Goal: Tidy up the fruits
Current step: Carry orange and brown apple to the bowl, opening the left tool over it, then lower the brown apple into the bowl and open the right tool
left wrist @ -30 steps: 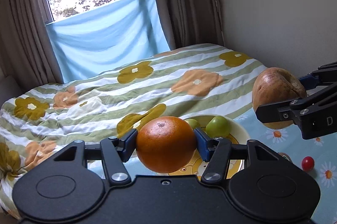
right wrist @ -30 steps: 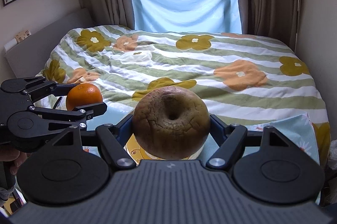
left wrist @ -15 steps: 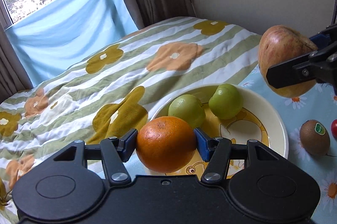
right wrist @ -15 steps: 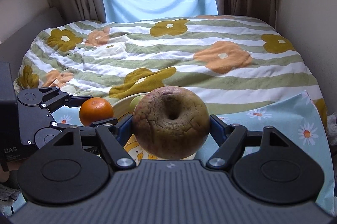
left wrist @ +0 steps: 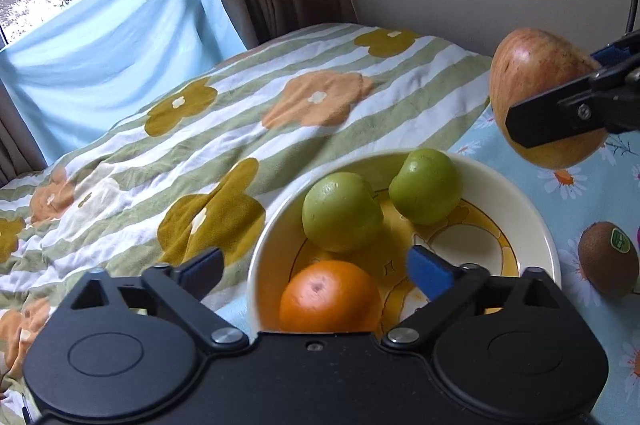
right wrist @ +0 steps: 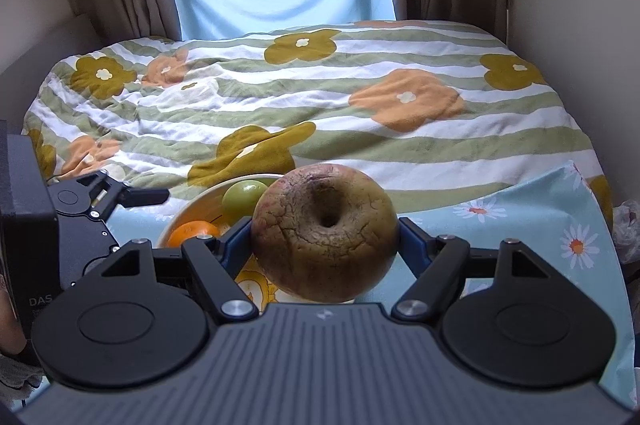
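Observation:
My left gripper [left wrist: 316,267] is open over the near side of a cream bowl [left wrist: 532,221]. An orange [left wrist: 330,299] lies in the bowl between and below its fingers, apart from both pads. Two green fruits [left wrist: 340,211] lie further back in the bowl. My right gripper [right wrist: 325,239] is shut on a large brownish-red apple [right wrist: 324,235], held in the air above the bowl's right rim. It shows in the left wrist view [left wrist: 536,81] too. The bowl [right wrist: 188,207], orange [right wrist: 192,231] and one green fruit [right wrist: 242,199] show in the right wrist view.
A kiwi [left wrist: 606,259] lies right of the bowl on a light blue daisy cloth [left wrist: 592,193]. Behind is a bed with a striped flowered quilt [left wrist: 240,129], then curtains and a window. A wall stands on the right.
My left gripper came down over the bowl, opened and let the orange go; the orange now lies in the bowl. My right gripper kept the apple and moved closer to the bowl.

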`<state>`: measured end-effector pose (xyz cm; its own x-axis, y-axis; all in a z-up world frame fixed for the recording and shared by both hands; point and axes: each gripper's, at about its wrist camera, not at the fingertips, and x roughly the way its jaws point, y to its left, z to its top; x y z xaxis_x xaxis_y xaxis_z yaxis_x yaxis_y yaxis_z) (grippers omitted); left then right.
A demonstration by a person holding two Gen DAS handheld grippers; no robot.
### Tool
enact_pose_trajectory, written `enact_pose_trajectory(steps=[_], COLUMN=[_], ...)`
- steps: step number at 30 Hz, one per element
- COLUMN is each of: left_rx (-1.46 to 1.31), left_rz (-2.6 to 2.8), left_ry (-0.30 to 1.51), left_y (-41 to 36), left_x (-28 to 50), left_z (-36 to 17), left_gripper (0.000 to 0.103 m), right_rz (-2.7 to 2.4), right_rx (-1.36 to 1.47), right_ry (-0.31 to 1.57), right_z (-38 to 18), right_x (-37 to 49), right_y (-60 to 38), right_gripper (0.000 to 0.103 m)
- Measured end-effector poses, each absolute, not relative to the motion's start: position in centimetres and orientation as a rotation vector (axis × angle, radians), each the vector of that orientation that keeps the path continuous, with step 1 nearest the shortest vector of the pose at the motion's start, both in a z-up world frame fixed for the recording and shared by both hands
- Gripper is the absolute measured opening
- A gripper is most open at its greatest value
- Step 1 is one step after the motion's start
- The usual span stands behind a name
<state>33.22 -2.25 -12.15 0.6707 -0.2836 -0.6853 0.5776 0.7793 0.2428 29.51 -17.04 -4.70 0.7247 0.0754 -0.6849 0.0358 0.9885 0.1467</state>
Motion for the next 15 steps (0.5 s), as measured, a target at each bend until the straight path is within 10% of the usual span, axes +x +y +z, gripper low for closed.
enact_pose_trajectory(steps=[15], left_rx=[0.268], left_rz=[-0.413], left_ry=[0.681], left_y=[4.0], left_x=[28.6], left_z=[-7.6], left_gripper=[0.103], right_rz=[0.111], right_rx=[0.085], right_ry=[0.781], right_z=[-4.5], right_x=[30.2], right_y=[-14.7], right_gripper=[0.090])
